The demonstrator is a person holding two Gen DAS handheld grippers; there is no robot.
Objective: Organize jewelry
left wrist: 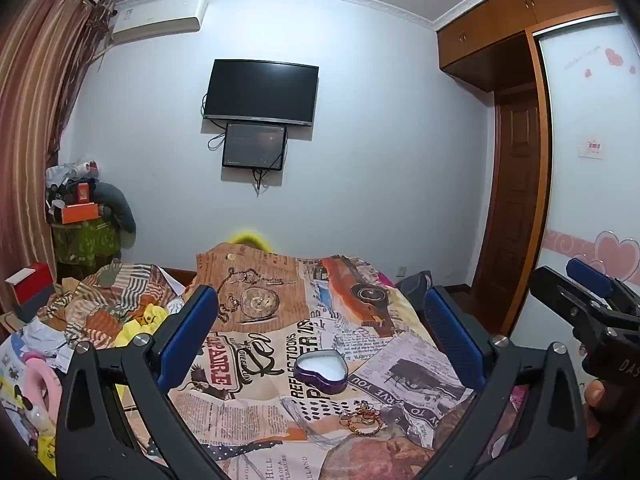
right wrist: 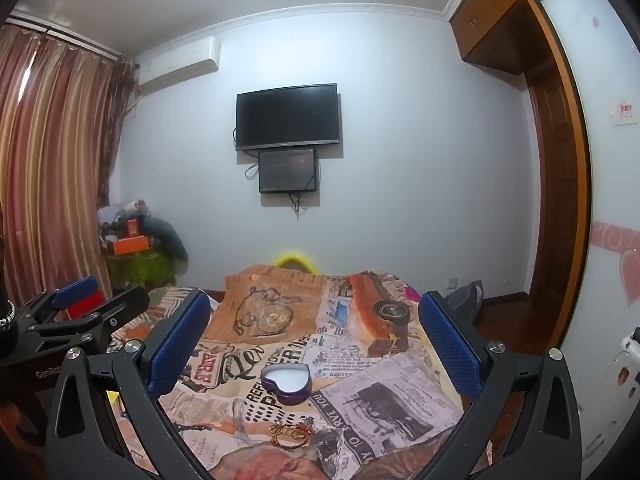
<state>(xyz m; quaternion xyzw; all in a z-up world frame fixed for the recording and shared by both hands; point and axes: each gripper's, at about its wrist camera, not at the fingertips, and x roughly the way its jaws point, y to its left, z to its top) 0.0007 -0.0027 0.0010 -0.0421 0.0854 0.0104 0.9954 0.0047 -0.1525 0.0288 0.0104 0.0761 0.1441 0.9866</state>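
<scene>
From the left wrist: left gripper (left wrist: 320, 334) spread wide, grasping nothing; heart-shaped tin (left wrist: 321, 371) open on the bed (left wrist: 400, 364), gold jewelry (left wrist: 360, 420) loose just nearer. From the right wrist: right gripper (right wrist: 314, 346) likewise released; jewelry (right wrist: 290, 434) outside the tin (right wrist: 287, 384). Nothing sorted yet, seemingly.

My left wrist camera looks forward along my left gripper (left wrist: 320, 332), low over the bed and slightly downward, toward the far wall with the television (left wrist: 261, 92). My right wrist camera does the same along my right gripper (right wrist: 316, 340), set just to the right. Both sit near the printed bedspread (left wrist: 280, 400) and share the heart-shaped tin (left wrist: 321, 370), the gold jewelry (left wrist: 360, 420), the wall and the wardrobe (right wrist: 560, 160). Each view catches the other gripper at its edge.
</scene>
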